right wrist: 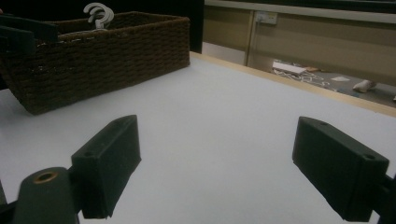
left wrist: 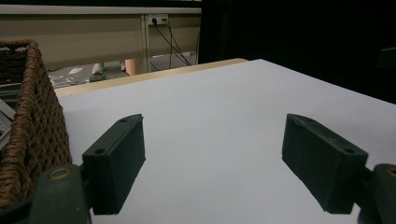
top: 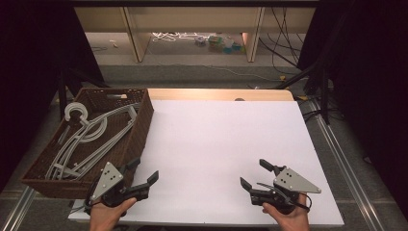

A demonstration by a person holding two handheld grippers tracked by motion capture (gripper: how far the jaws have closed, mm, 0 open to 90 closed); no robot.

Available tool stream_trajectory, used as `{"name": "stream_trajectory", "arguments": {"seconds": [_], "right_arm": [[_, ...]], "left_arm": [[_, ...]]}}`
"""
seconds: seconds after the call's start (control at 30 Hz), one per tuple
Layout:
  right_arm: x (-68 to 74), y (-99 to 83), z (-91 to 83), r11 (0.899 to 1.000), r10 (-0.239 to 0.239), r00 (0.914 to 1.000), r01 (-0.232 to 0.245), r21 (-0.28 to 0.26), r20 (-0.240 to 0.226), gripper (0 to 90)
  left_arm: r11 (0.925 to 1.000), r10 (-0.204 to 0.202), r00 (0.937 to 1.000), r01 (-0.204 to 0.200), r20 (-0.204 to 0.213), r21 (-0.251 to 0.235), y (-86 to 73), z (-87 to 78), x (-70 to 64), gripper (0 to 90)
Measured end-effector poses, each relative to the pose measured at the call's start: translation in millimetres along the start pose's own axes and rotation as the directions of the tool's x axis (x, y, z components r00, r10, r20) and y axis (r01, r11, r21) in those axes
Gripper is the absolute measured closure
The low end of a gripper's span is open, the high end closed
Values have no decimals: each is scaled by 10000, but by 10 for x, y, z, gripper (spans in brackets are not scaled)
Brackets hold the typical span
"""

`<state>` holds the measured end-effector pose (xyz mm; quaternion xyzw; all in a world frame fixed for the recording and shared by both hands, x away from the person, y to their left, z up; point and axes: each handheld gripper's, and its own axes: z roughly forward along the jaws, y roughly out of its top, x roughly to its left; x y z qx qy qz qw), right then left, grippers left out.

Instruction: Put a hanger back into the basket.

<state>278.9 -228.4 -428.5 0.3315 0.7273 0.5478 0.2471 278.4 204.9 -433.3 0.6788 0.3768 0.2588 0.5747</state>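
The bench [top: 226, 144] is lying under a white sheet that is covering nearly all of its top, with a strip of pale wood showing along the far edge at twelve o'clock.

A dark brown woven basket [top: 134, 137] is sitting at the bench's nine o'clock side, overhanging the left edge and running from about ten o'clock down toward eight o'clock. In the right gripper view its woven wall [right wrist: 107, 51] is standing at the upper left, and in the left gripper view its near corner [left wrist: 37, 126] is rising just beside that gripper's left jaw.

Pale grey clothes hangers [top: 89, 139] are lying in a loose stack inside the basket, their hooks pointing toward eleven o'clock; one hook is poking above the rim in the right gripper view [right wrist: 99, 14].

The left gripper [top: 143, 174] is resting in the person's left hand [top: 108, 214] at seven o'clock, just beside the basket's near right corner and aiming toward one o'clock. Its jaws are standing wide apart with nothing between them but white sheet.

The right gripper [top: 256, 174] is resting in the right hand [top: 288, 216] at five o'clock, well apart from the basket and aiming toward eleven o'clock. Its jaws are also standing wide apart and holding nothing, hovering low over bare sheet.
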Motion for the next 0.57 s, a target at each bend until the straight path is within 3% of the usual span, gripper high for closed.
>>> {"name": "stream_trajectory", "arguments": {"seconds": [0.57], "right_arm": [[3, -2, 11, 10000, -21, 10000, 21, 22, -64, 160]], "left_arm": [[9999, 33, 9999, -31, 123, -147, 0, 11, -13, 210]]}}
